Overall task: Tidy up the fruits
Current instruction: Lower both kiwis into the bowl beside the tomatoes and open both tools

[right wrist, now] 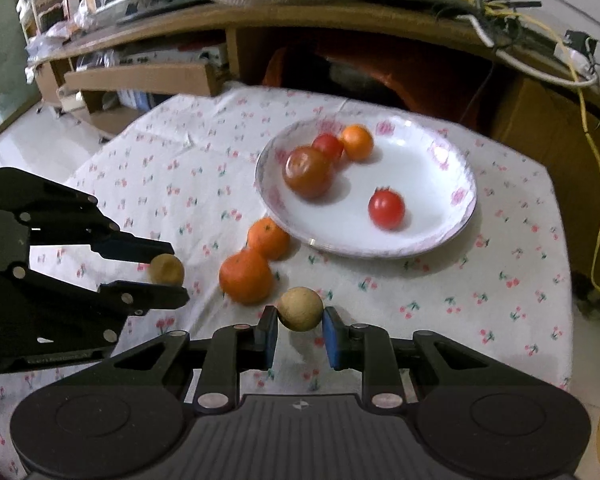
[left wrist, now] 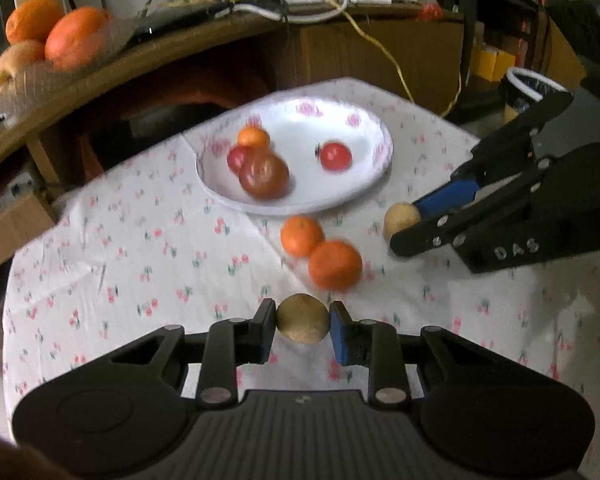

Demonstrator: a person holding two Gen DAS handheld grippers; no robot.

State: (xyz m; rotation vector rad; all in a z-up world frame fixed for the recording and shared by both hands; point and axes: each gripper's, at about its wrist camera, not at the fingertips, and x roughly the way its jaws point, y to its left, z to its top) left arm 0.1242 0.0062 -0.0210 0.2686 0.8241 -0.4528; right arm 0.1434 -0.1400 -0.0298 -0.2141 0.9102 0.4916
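My left gripper (left wrist: 302, 326) is shut on a small tan round fruit (left wrist: 302, 324), held just above the cloth; in the right wrist view the same gripper (right wrist: 168, 270) and its fruit (right wrist: 166, 269) show at the left. My right gripper (right wrist: 300, 320) is shut on a second tan fruit (right wrist: 301, 309); from the left wrist view it (left wrist: 398, 228) shows at the right with that fruit (left wrist: 400, 220). Two small oranges (left wrist: 302, 236) (left wrist: 335, 265) lie on the cloth between the grippers and the white plate (left wrist: 364, 188). The plate holds two red tomatoes, a darker large tomato (left wrist: 264, 176) and a small orange.
A floral tablecloth (right wrist: 180, 168) covers the small table. Behind it stands a wooden desk (left wrist: 180, 52) with a glass bowl of big oranges (left wrist: 76, 36), cables and boxes. A black bin (left wrist: 528, 92) stands at the far right. The table edge drops off at left and right.
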